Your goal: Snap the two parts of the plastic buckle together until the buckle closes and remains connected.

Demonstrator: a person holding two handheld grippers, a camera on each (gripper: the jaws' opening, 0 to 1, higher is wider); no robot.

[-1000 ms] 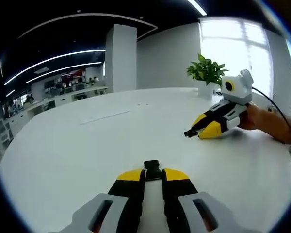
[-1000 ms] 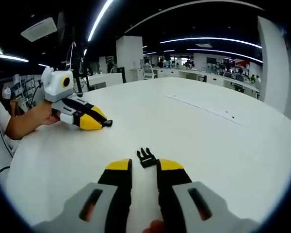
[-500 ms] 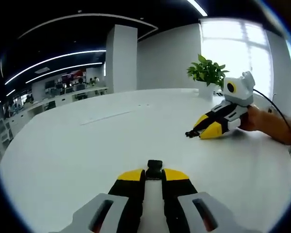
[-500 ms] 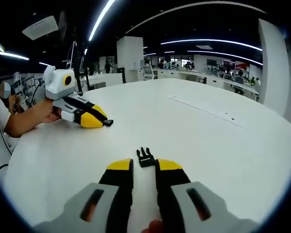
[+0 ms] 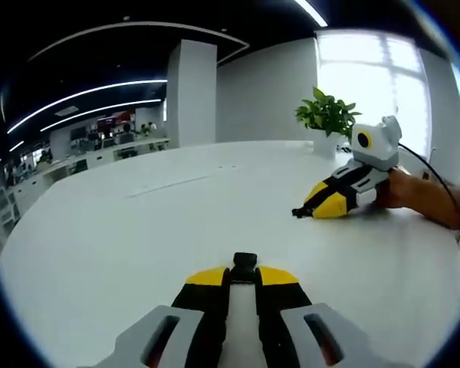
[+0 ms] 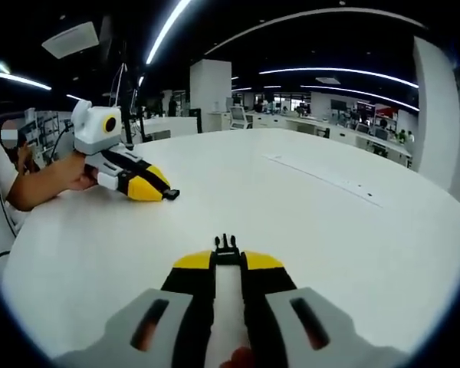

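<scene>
In the left gripper view my left gripper (image 5: 244, 276) is shut on the black socket half of the buckle (image 5: 244, 262), which sticks out past the yellow tips just above the white table (image 5: 138, 230). In the right gripper view my right gripper (image 6: 227, 261) is shut on the pronged buckle half (image 6: 225, 245), prongs pointing forward. Each gripper shows in the other's view with a black piece at its tip: the right gripper (image 5: 313, 207) to the right, the left gripper (image 6: 161, 192) to the left. The two halves are well apart.
A potted green plant (image 5: 327, 112) stands at the table's far side behind the right gripper. A hand (image 5: 425, 198) holds that gripper, and a cable runs from it. A forearm (image 6: 42, 188) holds the left gripper. Office desks lie beyond the table.
The right gripper's jaws have closed in on the pronged half, which lay just ahead of them before. The left gripper still holds its half; the views shifted only slightly.
</scene>
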